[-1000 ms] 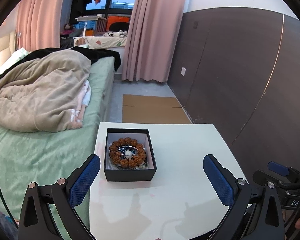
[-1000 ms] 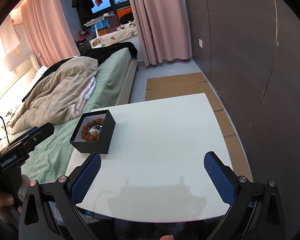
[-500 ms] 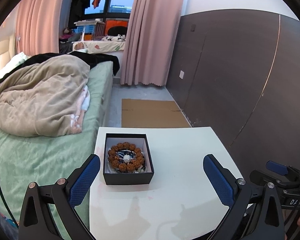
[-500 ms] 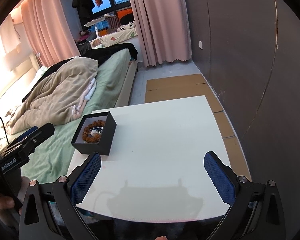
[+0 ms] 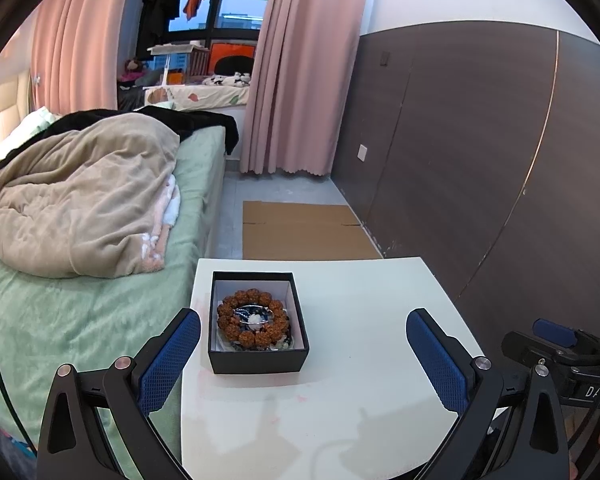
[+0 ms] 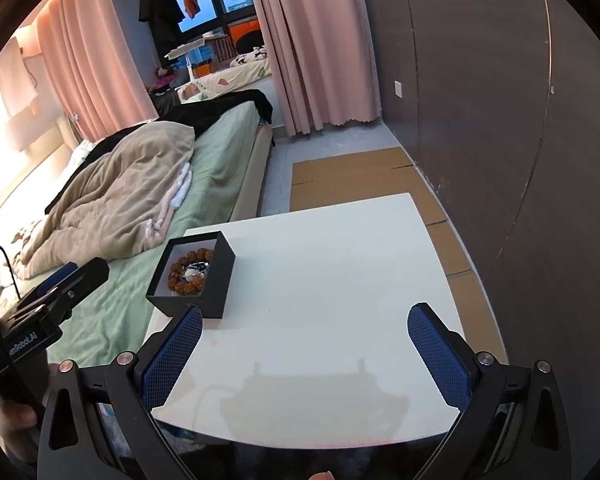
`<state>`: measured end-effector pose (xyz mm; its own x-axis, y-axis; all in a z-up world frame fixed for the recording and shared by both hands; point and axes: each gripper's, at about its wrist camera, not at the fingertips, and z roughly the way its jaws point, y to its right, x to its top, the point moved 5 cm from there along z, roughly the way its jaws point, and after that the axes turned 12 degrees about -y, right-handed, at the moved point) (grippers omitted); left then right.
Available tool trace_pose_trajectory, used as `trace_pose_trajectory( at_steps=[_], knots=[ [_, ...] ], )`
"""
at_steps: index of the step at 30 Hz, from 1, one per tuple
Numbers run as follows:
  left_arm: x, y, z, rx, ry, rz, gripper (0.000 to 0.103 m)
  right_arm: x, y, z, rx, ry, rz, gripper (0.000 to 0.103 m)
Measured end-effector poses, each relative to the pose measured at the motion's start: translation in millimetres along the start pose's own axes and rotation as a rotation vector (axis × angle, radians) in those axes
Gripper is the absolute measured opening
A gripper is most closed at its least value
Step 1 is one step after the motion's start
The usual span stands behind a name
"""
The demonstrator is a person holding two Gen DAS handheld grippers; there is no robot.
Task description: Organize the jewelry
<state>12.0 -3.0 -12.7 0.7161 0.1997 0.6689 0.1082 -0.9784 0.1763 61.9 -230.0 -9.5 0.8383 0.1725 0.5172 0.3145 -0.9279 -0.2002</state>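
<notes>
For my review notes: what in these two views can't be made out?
- Smaller pieces inside the black box, both views: too small, partly under the bead bracelet.
- Box interior, right wrist view: near wall hides part.
- Table near edge, both views: behind the open left gripper and right gripper.

What I can't make out from either wrist camera

Under the brown bead bracelet [image 5: 253, 319] in the black box [image 5: 258, 358] lie smaller pieces, dark beads and something white, too small and tangled for me to name; from the right wrist the box's near wall hides part of them. The desk [image 5: 340, 420] runs off the bottom of both views, so I never see its near edge whole. The right tool [image 5: 556, 346] shows only partly at the left view's dark rim, and the left tool [image 6: 48, 300] likewise in the right view, their tips cut off. The bed [image 5: 80, 312] is cropped at the left.
</notes>
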Motion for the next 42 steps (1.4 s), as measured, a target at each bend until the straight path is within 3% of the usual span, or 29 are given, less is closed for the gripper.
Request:
trace_pose_trajectory(
  at_steps=[42],
  knots=[
    [-0.9,1.9,-0.7,0.019,0.007,0.016,0.103,1.0,-5.3,4.7,-0.012,-0.030,-0.006,0.103]
  ],
)
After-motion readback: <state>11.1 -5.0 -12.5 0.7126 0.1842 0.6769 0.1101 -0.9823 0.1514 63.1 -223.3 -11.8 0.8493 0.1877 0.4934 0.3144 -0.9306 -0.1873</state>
